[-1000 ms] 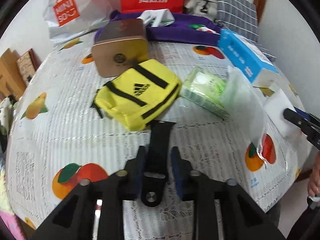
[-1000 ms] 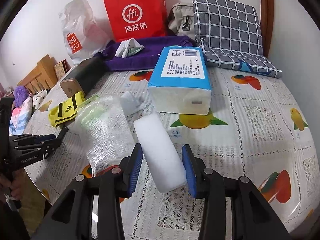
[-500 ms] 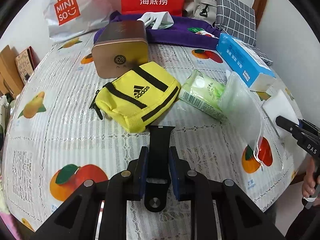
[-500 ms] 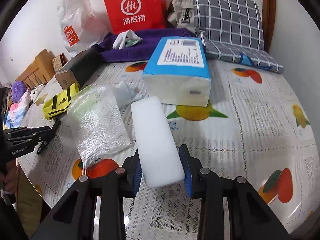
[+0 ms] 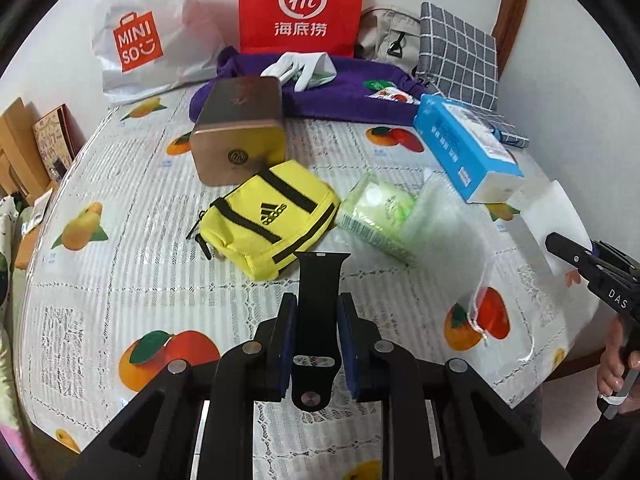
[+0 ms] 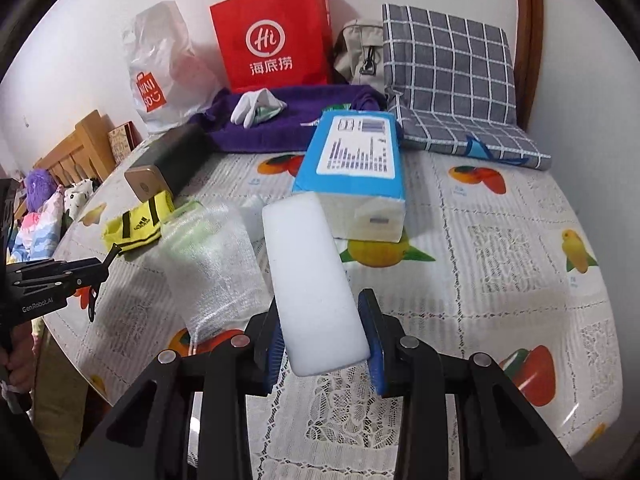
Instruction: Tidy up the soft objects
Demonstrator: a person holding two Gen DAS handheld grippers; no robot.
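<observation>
My left gripper [image 5: 317,312] is shut on a black watch strap [image 5: 318,304], lifted just off the fruit-print tablecloth [image 5: 120,280]; the strap's far end points at a yellow pouch [image 5: 272,220]. In the right wrist view my right gripper [image 6: 326,320] is shut on a white foam block [image 6: 312,280], tilted up above the cloth. A bubble-wrap bag [image 6: 212,264] lies left of the block, over a green wipes pack [image 5: 380,208]. The right gripper [image 5: 592,268] shows at the right edge of the left wrist view, the left gripper [image 6: 60,276] at the left edge of the right wrist view.
A blue tissue pack [image 6: 356,172], a bronze box [image 5: 240,136], a purple cloth [image 5: 340,92] with a white glove [image 6: 256,106], a red paper bag [image 6: 276,36], a white plastic bag [image 5: 148,44], a beige pouch [image 6: 360,56] and a checked cushion [image 6: 448,80] crowd the far side. The table's edge runs close below both grippers.
Both grippers closed on their objects and rose: the strap left the cloth in the left jaws, and the foam block tipped up in the right jaws.
</observation>
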